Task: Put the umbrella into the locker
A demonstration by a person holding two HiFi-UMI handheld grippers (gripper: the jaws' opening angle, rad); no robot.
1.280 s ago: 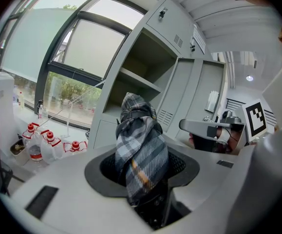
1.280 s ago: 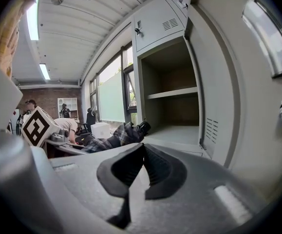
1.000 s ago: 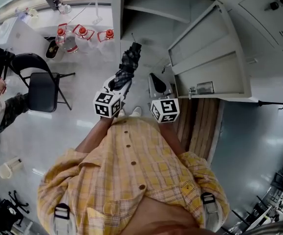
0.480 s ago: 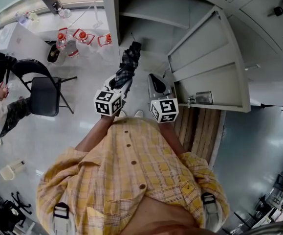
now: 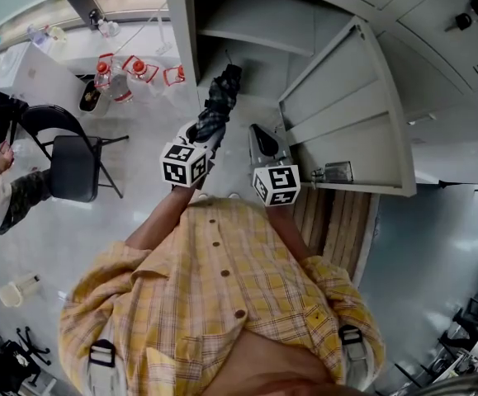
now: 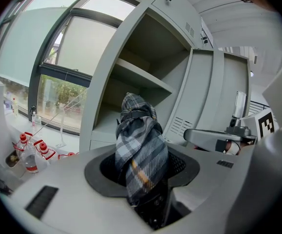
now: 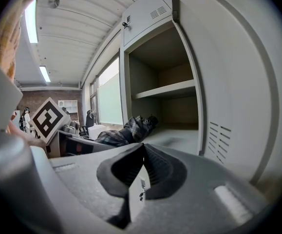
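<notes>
Umbrella [image 5: 215,110] is not yet in the locker. It is in the air, pinched low down by the left gripper [image 5: 202,139], and slants forward toward the open cabinet. Nearest the camera is the person's yellow checked shirt [image 5: 222,295], with both grippers held out in front. The right gripper [image 5: 259,137] is just beside the left, its claw pressed together on nothing.

Beyond them stands the grey metal locker [image 5: 182,48]. Its door [image 5: 346,114] is swung wide to the right, and there is bare space under an inner shelf [image 5: 255,38]. The umbrella's far end is at the mouth of that space; whether it has crossed the threshold cannot be told.

By my reading, pick-up and carry are done. What remains is pushing it in, setting it down and letting go.

The umbrella is a folded compact one, with dark grey and white plaid cloth bunched in soft folds. A strap cinches it near the far end, and a thin orange streak shows.

Far left are a black chair [image 5: 72,151] and red-capped bottles [image 5: 116,74].
</notes>
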